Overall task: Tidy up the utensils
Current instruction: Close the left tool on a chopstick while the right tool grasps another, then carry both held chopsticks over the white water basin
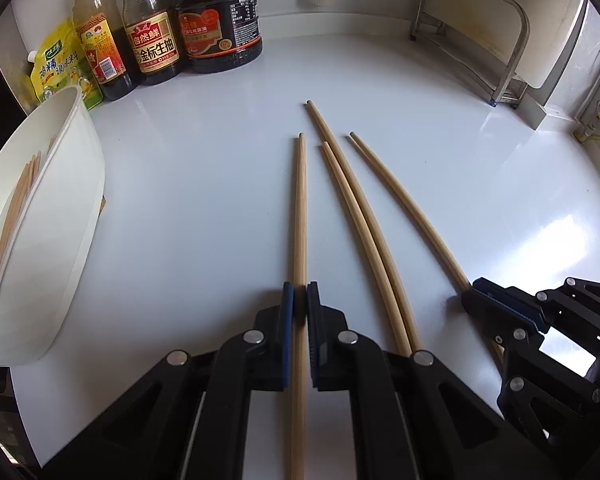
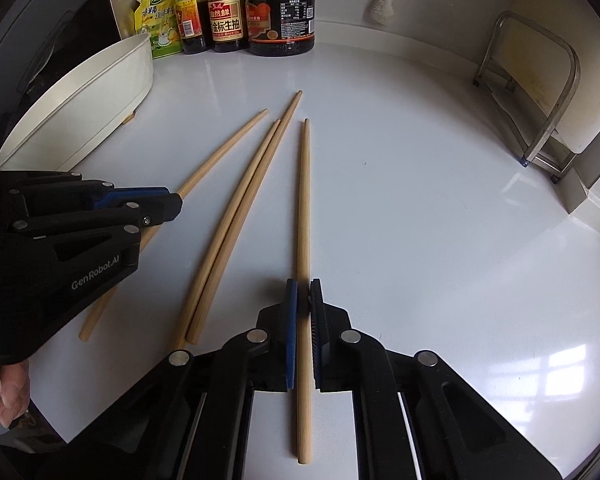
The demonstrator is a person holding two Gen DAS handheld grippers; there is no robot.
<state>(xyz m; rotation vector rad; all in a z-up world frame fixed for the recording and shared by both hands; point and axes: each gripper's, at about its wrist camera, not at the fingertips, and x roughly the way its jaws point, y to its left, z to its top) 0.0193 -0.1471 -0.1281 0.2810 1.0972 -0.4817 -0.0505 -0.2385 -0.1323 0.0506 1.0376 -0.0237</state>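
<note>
Four slim round wooden chopsticks on a glossy white counter, left gripper pinching the leftmost chopstick, right gripper pinching the rightmost chopstick, middle pair touching, smooth white oval tub holding more sticks at left.

From my seat the countertop reads as glossy white, smooth enough to mirror window light at the lower right. The four chopsticks look like pale matt wood or bamboo (a fine grain shows). The tub at the left edge is white plastic with a soft sheen. My left gripper is matt black plastic with ribbed blue pads and bright metal pins. The rack, upper right, is brushed metal.
</note>
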